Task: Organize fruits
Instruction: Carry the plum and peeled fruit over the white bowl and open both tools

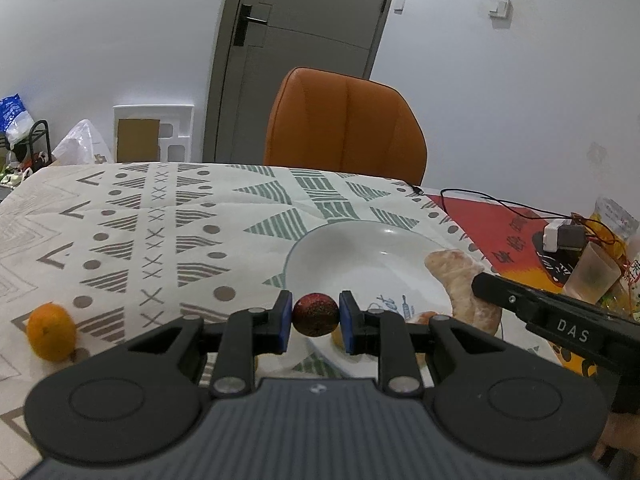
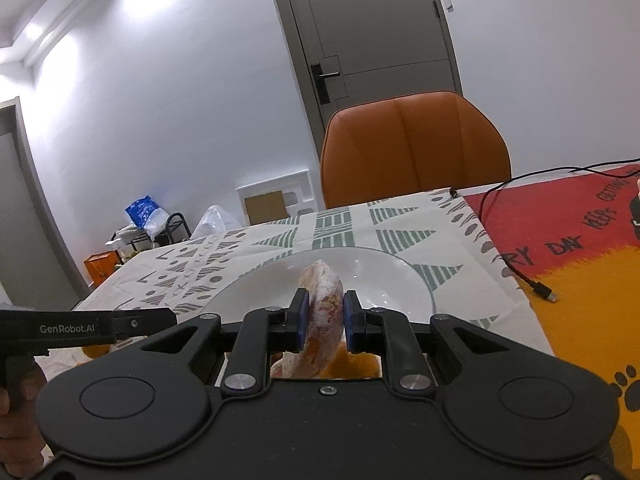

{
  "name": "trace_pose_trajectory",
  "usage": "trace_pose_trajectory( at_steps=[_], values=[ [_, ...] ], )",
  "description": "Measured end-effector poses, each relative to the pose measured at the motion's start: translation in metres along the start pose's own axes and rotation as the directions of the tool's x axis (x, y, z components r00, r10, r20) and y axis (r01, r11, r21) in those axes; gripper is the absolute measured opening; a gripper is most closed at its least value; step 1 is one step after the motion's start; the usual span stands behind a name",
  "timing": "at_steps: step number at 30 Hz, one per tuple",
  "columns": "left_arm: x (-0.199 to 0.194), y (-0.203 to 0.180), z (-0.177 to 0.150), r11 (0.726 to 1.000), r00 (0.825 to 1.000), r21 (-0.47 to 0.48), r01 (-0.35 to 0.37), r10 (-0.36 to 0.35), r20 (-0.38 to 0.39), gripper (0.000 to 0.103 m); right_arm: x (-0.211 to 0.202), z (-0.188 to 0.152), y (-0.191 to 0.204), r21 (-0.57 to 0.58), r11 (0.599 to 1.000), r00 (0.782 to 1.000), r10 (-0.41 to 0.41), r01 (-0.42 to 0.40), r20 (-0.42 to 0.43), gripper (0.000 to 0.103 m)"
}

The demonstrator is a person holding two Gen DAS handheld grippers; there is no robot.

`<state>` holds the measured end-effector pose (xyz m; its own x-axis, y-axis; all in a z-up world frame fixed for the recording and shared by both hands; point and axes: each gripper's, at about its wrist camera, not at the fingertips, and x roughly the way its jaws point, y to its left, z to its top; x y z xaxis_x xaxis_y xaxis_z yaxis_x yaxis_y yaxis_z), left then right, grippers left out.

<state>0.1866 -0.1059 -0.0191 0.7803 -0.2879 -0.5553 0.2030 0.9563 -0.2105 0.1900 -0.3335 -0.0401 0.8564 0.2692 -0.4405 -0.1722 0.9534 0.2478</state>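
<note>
left claw [image 1: 316, 315] clamped on a dark red fruit [image 1: 316, 314] over the plate [image 1: 360, 252] edge, right claw [image 2: 324, 320] gripping a wrapped fruit [image 2: 323, 300] above that plate, orange [image 1: 51, 332] sitting off left on the surface [image 1: 160, 220]

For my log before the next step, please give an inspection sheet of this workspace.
Surface: table with patterned cloth.
Job's things: dark red fruit in left gripper; wrapped fruit in right gripper, over white plate; orange on cloth.
Clutter: plastic cup, white adapter.
Grippers: both shut on fruit.
Cables: black cable, plug loose.
Surroundings: orange chair, grey door.
</note>
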Motion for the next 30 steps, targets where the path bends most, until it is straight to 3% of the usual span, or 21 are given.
trace_pose_trajectory(
  at_steps=[4, 19, 30],
  values=[
    [0.005, -0.004, 0.001, 1.0, 1.0, 0.002, -0.001, 0.001, -0.002, 0.024, 0.006, 0.001, -0.003, -0.004, 1.0, 1.0, -0.017, 0.017, -0.005, 0.025],
    [0.019, -0.023, 0.005, 1.0, 1.0, 0.021, 0.003, -0.002, -0.02, 0.024, -0.011, -0.013, -0.01, 0.048, 0.998, 1.0, 0.028, -0.027, -0.012, 0.032],
    [0.004, -0.013, 0.001, 1.0, 1.0, 0.003, -0.022, 0.022, -0.02, 0.034, -0.016, -0.022, -0.009, 0.069, 0.997, 0.999, 0.041, -0.04, -0.019, 0.039]
  ],
)
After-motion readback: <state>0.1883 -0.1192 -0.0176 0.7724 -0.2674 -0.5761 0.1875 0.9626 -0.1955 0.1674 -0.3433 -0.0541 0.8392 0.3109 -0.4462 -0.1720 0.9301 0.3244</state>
